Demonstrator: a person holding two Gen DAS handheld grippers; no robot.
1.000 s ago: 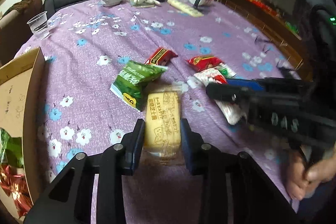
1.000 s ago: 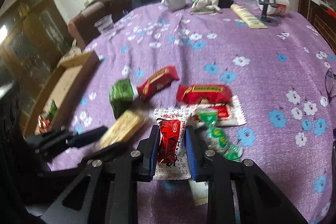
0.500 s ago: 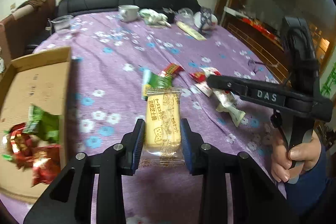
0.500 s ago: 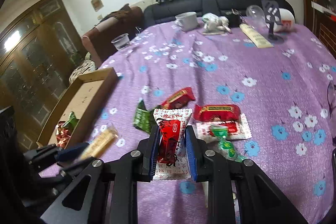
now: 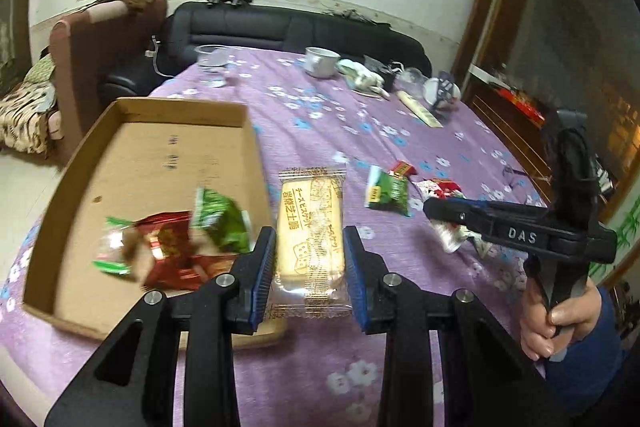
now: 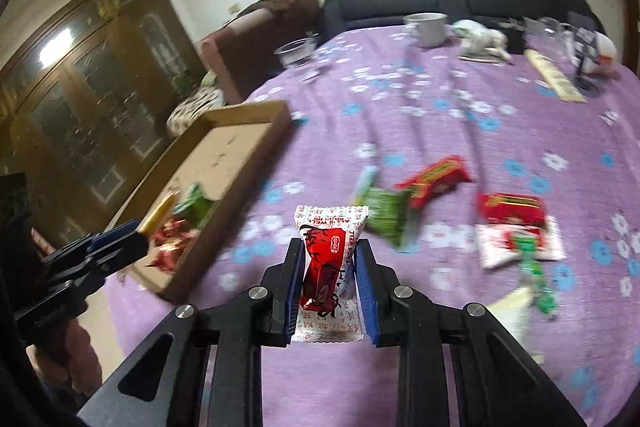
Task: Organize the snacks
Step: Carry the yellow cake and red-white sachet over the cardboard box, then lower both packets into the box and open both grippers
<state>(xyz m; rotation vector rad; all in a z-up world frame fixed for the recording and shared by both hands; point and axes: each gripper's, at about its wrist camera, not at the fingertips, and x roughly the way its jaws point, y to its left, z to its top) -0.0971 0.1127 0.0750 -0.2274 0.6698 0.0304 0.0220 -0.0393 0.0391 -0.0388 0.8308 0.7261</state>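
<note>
My left gripper (image 5: 308,231) is shut on a clear-wrapped pale biscuit packet (image 5: 311,223), held above the table just right of the cardboard box (image 5: 160,155). Several green and red snacks (image 5: 176,239) lie in the box. My right gripper (image 6: 329,245) has a red and white snack packet (image 6: 326,263) pinched upright between its pads, clear of the cloth; its jaws are opening slightly. Loose on the purple cloth remain a green packet (image 6: 386,215), a red bar (image 6: 436,177), a red packet (image 6: 512,209) and a white and red packet (image 6: 500,247).
A flowered purple cloth (image 5: 320,115) covers the table. A clear plastic cup (image 5: 212,61), a white mug (image 5: 322,61), a figurine (image 5: 362,77) and glassware stand at the far edge. A black sofa (image 5: 280,27) lies behind, a wooden cabinet (image 6: 92,99) to the left.
Both grippers rose and swung left with their packets. The cardboard box with its snacks came fully into the left wrist view, and the loose snacks slid to the right.
</note>
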